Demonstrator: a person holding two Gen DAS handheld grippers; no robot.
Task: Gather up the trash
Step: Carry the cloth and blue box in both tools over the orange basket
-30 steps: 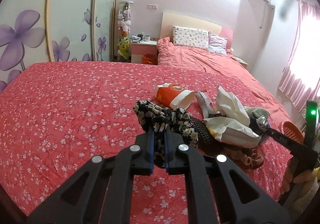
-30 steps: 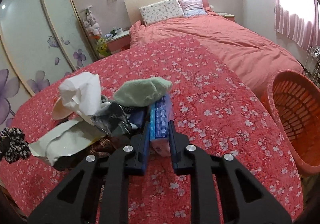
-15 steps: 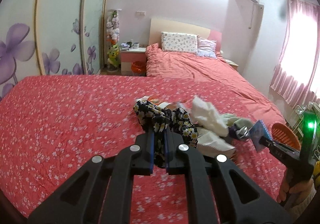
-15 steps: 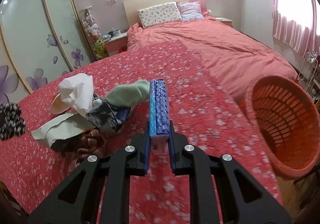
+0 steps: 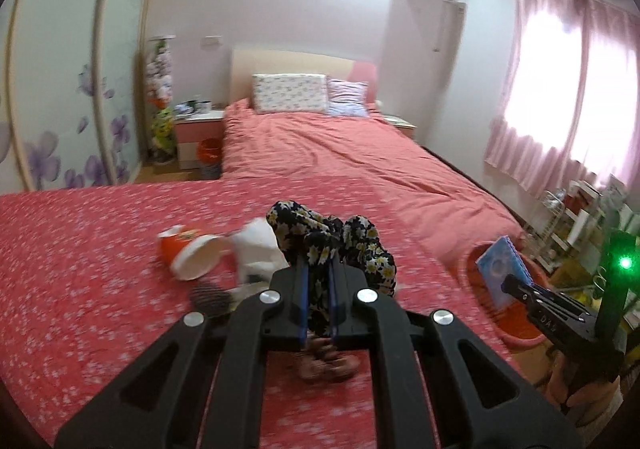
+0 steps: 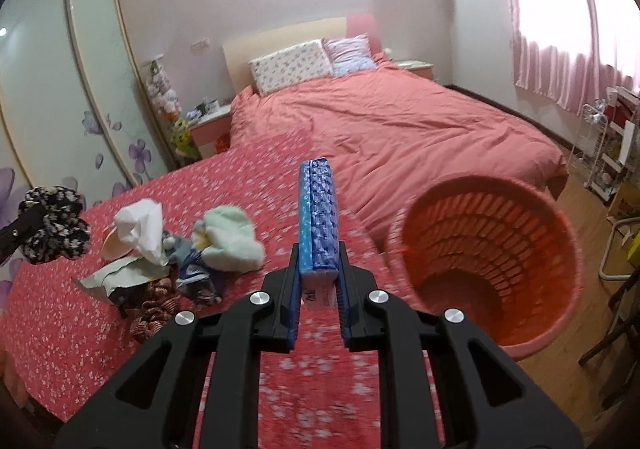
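Orange basket [image 6: 492,249] just beside bed edge [image 6: 372,245]

No legible text; marks on right claw [image 5: 516,287] unreadable.

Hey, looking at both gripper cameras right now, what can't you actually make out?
- Left wrist view: the pile behind the floral cloth is hidden by the cloth and the left gripper.
- Left wrist view: the orange basket is covered by the blue packet.
- Right wrist view: print on the packet's end, too small.
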